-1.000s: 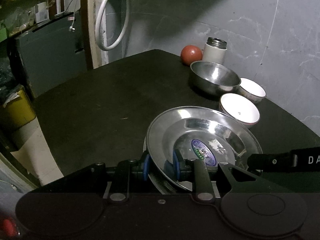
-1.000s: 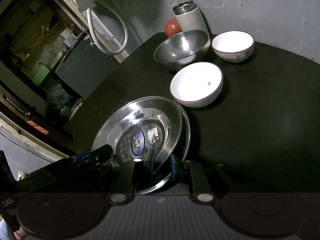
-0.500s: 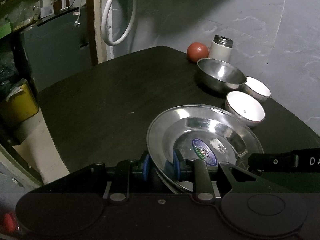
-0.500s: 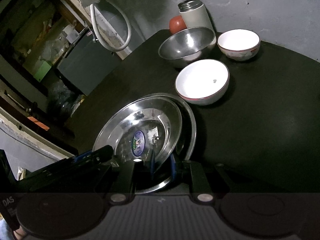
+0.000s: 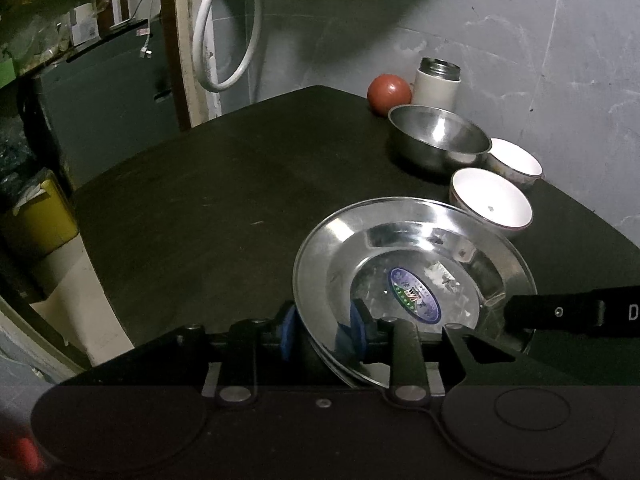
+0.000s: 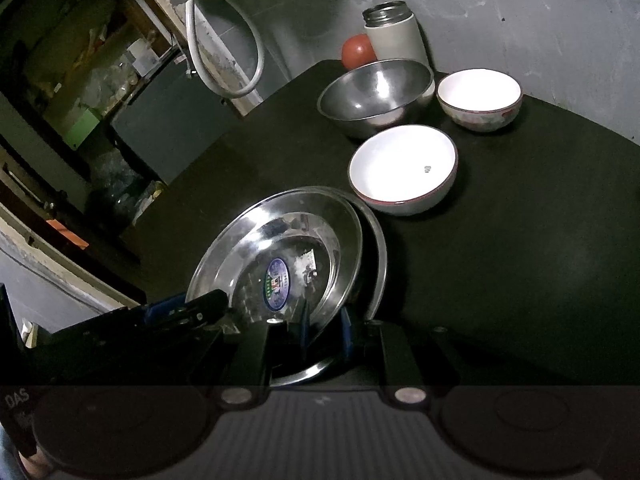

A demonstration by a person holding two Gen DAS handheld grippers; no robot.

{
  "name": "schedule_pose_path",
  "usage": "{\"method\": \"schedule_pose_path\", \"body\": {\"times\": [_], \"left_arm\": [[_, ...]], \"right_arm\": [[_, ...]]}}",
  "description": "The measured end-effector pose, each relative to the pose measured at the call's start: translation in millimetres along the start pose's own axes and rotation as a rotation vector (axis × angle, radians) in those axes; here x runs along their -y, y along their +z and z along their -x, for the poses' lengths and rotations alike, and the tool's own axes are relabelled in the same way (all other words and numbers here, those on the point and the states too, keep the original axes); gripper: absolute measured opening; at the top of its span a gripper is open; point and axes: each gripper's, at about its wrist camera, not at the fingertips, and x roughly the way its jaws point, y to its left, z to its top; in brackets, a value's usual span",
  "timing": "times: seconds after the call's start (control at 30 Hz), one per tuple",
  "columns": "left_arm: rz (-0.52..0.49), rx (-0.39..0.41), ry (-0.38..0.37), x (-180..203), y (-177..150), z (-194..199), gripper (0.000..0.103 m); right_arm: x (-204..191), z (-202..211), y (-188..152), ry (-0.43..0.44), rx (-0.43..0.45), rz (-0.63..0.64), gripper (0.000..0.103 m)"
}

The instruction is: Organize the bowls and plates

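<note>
Plates: two steel plates [image 5: 412, 264] lie stacked on the dark table [image 5: 208, 208], the upper plate [image 6: 280, 252] shifted a little off the lower plate [image 6: 376, 256], whose rim shows past it on the side away from the left gripper. A blue oval sticker sits in the middle of the upper one.
Left gripper [image 5: 322, 328]: blue pads clamped on the near rim of the plates, one pad over the rim and one under it.
Right gripper [image 6: 325, 328]: closed on the rim of the plates as well, at a point further round from the left gripper; its black body also crosses the left wrist view at the plates' edge.
Large white bowl [image 5: 491, 202]: upright and empty, just beyond the plates, near their far rim; whether it touches them cannot be told.
Steel bowl [image 5: 438, 136]: upright, beyond the large white bowl as seen from the plates.
Small white bowl [image 5: 514, 160]: upright, beside the steel bowl, farther from the plates than the large one.
White flask [image 5: 436, 84]: stands behind the steel bowl, by the grey wall.
Red ball [image 5: 389, 92]: a round red thing beside the flask, on the table's far edge from the plates.
Hose [image 5: 224, 36]: white loop hanging on the wall, well apart from the plates.
</note>
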Motion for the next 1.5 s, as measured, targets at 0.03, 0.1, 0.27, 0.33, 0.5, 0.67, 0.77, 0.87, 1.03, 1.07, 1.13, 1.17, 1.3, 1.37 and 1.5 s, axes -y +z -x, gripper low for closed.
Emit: {"method": "schedule_pose_path", "body": {"times": [0.03,0.1,0.27,0.33,0.5,0.67,0.77,0.87,1.03,1.07,1.13,1.17,1.3,1.37,1.5], "left_arm": [[0.001,-0.001,-0.001,0,0,0,0.032],[0.001,-0.003,-0.002,0,0,0,0.032],[-0.002,-0.007,-0.002,1,1,-2,0.032],[-0.004,-0.008,0.000,1,1,-2,0.032],[0.000,-0.006,-0.001,1,1,-2,0.034],[0.001,0.000,0.003,0,2,0,0.041],[0.004,-0.003,0.007,0,2,0,0.044],[0.008,-0.003,0.016,1,3,1,0.050],[0.024,0.005,0.027,-1,5,5,0.066],[0.031,0.009,0.033,-1,5,6,0.069],[0.042,0.024,0.049,-2,6,9,0.080],[0.046,0.032,0.058,-3,7,10,0.083],[0.061,0.060,0.081,-3,12,16,0.094],[0.071,0.070,0.089,-3,16,19,0.097],[0.105,0.092,0.121,-4,23,23,0.100]], "right_arm": [[0,0,0,-0.002,0.000,0.004,0.018],[-1,0,0,-0.005,-0.001,0.011,0.018],[-3,1,0,-0.012,-0.003,0.032,0.019],[-4,2,1,-0.016,-0.003,0.043,0.020],[-5,3,1,-0.026,0.000,0.063,0.021],[-5,5,1,-0.026,0.002,0.065,0.022],[-4,7,1,-0.029,0.006,0.069,0.029],[-2,8,2,-0.032,0.008,0.070,0.035],[2,12,1,-0.030,0.011,0.069,0.045],[3,13,2,-0.030,0.014,0.068,0.047],[5,15,2,-0.029,0.018,0.069,0.058],[6,16,2,-0.029,0.020,0.069,0.061],[11,21,2,-0.035,0.033,0.068,0.090],[16,24,3,-0.038,0.035,0.065,0.095],[23,30,5,-0.043,0.052,0.079,0.102]]}}
